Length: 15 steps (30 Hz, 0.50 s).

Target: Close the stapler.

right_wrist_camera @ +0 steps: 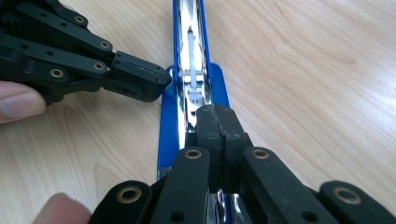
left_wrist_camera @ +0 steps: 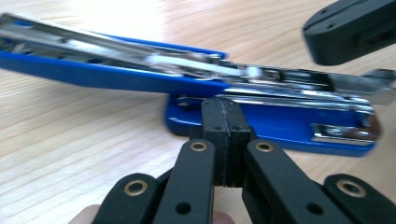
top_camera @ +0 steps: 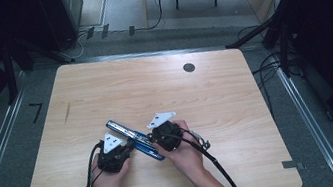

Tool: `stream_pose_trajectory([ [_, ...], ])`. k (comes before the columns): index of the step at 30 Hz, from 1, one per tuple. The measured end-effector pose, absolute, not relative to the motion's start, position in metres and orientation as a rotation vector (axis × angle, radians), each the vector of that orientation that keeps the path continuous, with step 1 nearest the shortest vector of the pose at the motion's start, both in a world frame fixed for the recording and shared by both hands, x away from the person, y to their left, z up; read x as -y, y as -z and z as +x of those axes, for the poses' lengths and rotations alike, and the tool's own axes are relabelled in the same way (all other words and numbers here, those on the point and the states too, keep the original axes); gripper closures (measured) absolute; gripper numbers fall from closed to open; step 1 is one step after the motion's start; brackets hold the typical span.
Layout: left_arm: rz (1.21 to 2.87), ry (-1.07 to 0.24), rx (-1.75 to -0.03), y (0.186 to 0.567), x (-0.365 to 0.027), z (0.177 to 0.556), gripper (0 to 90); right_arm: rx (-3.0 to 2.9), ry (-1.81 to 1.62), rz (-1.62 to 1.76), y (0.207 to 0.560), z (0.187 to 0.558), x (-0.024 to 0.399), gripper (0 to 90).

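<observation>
Blue stapler [top_camera: 135,139] swung open on wooden table [top_camera: 218,110], left gripper [left_wrist_camera: 223,122] jaws together – tips at its base, right gripper [right_wrist_camera: 217,125] jaws together – over its metal rail

The stapler [top_camera: 135,139] is lying opened on the desk [top_camera: 218,110], sitting between the left claw [top_camera: 123,148] and right claw [top_camera: 154,138].

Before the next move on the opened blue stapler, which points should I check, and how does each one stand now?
1. Blue metal stapler lies opened on the light wooden table: ok.
2. Left gripper shut, fingers pressed together with nothing between them: ok.
3. Left gripper tip at the stapler's blue base; whether it touches: cannot tell.
4. Right gripper shut, resting over the shiny staple channel: ok.
5. Staples present in the channel: cannot tell.
6. Table around the stapler free of other loose things: ok.
</observation>
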<state>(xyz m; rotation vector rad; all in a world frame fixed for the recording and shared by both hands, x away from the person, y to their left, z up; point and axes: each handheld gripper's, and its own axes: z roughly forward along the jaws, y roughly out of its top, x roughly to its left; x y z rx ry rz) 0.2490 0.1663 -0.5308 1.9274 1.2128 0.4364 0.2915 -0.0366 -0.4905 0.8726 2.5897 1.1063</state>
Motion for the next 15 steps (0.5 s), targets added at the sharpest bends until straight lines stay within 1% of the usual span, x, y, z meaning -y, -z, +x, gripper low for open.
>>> stream_pose_trajectory([
  [8, 1.916, -0.481, -1.257, 0.53, -0.18, 0.26, 90.0, -2.601, -1.132, 0.844, 0.485, 0.298, 0.015, 90.0],
  [15, 1.892, -0.458, -1.298, 0.53, -0.188, 0.267, 90.0, -2.613, -1.148, 0.837, 0.483, 0.31, -0.003, 90.0],
])
